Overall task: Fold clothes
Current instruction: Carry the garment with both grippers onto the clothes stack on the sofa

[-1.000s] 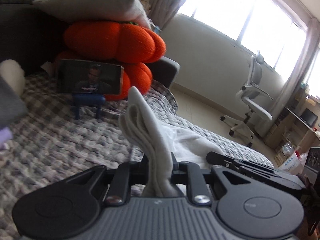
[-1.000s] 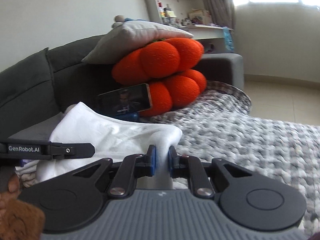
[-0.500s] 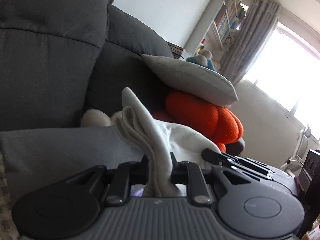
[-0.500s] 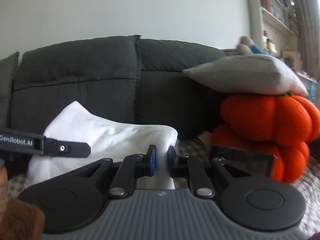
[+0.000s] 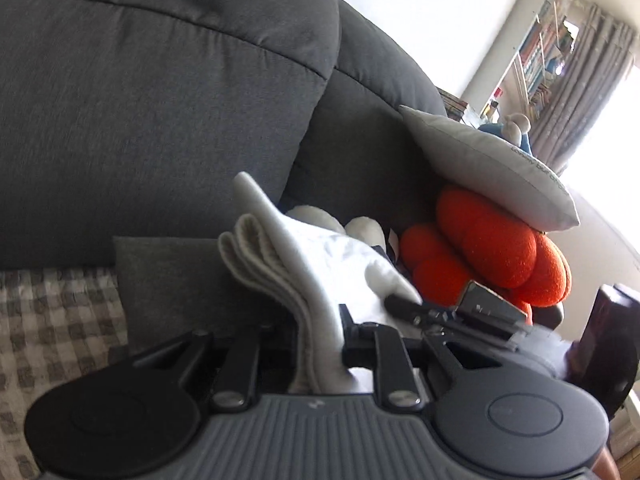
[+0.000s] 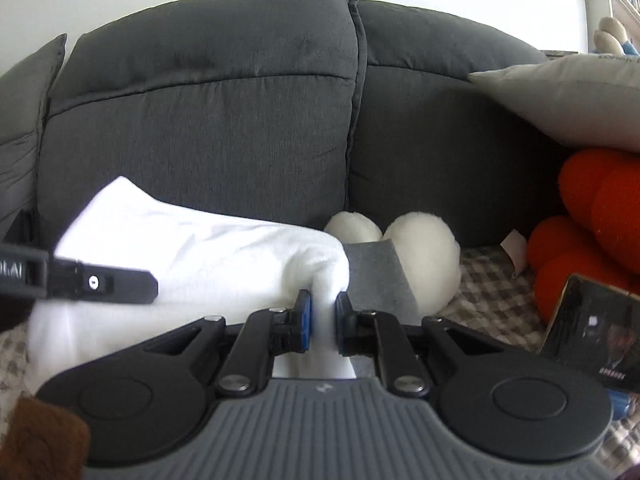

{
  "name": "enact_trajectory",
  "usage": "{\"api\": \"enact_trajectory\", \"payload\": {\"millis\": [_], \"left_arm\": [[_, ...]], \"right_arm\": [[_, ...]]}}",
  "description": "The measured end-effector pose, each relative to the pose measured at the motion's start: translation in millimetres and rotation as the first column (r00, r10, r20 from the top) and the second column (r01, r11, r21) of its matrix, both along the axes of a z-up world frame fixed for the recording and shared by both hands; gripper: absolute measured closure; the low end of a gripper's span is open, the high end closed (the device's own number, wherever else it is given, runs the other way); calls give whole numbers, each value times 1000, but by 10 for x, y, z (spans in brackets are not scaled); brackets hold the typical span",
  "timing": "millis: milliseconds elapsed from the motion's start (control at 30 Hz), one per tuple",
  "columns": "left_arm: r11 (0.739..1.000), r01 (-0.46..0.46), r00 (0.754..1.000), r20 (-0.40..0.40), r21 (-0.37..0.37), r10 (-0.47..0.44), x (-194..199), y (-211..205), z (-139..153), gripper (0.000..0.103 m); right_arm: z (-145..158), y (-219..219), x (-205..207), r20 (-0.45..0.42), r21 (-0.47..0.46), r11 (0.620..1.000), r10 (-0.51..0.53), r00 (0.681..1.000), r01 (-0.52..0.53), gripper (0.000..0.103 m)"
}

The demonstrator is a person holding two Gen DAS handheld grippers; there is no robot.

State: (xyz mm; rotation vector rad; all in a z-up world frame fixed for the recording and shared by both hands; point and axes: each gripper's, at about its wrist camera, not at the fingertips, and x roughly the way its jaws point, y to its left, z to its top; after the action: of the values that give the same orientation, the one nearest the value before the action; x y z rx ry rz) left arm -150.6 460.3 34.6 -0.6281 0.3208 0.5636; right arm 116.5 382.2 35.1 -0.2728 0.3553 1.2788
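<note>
Both hand-held grippers are clamping the folded white garment [image 6: 192, 248]: left hand-held gripper [image 5: 320, 344] pinching its layered edge, right hand-held gripper [image 6: 320, 320] gripping the opposite end, long axis spanning between them above the sofa [image 6: 208, 112].

The folded cloth [image 6: 192, 248] hangs between the two grippers, before the sofa back [image 6: 208, 112]. The left gripper [image 5: 320, 340] pinches its left edge and the right gripper [image 6: 322, 322] its right corner. Behind the cloth, a plush toy [image 6: 424, 248] lies on the blanket [image 6: 488, 292]. To the right, a pillow [image 6: 576, 100] rests on a round cushion [image 6: 600, 216], with a phone [image 6: 588, 332] before them.
</note>
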Motion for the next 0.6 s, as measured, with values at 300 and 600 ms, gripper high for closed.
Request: {"api": "enact_trajectory", "payload": {"millis": [300,600], "left_arm": [[1000,-28,999,16,7,28,12,42,-8,85],[998,-53,998,22,-17,53,-70,55,-115,83]], "right_arm": [[6,34,-50,15,45,999,4,1000,-5,89],[-209,59,75,-60,35,999,-5,998,7,88]]}}
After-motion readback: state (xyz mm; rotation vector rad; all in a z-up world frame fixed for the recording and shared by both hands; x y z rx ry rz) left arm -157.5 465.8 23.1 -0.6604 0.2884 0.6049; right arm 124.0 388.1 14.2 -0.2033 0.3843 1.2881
